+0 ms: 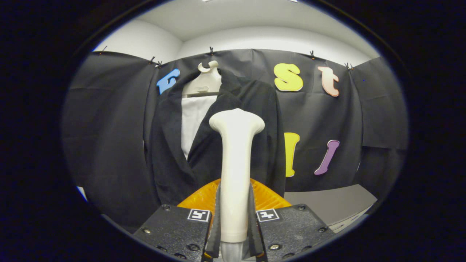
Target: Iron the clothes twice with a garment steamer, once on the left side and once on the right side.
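My gripper (235, 214) is shut on the cream handle of a garment steamer (236, 156), which stands upright between the fingers with its wide head at the top. Beyond the steamer hangs a black jacket (171, 145) on a white hanger (204, 82), open at the front with a white panel (193, 120) showing inside. The steamer head is in front of the jacket's right half; whether it touches the cloth I cannot tell. An orange ribbed piece (267, 196) lies just behind the fingers at the steamer's base.
The black cloth wall (320, 120) runs behind and to both sides of the jacket. A grey table surface (327, 203) lies low to the right of the fingers. White walls and ceiling rise above the cloth.
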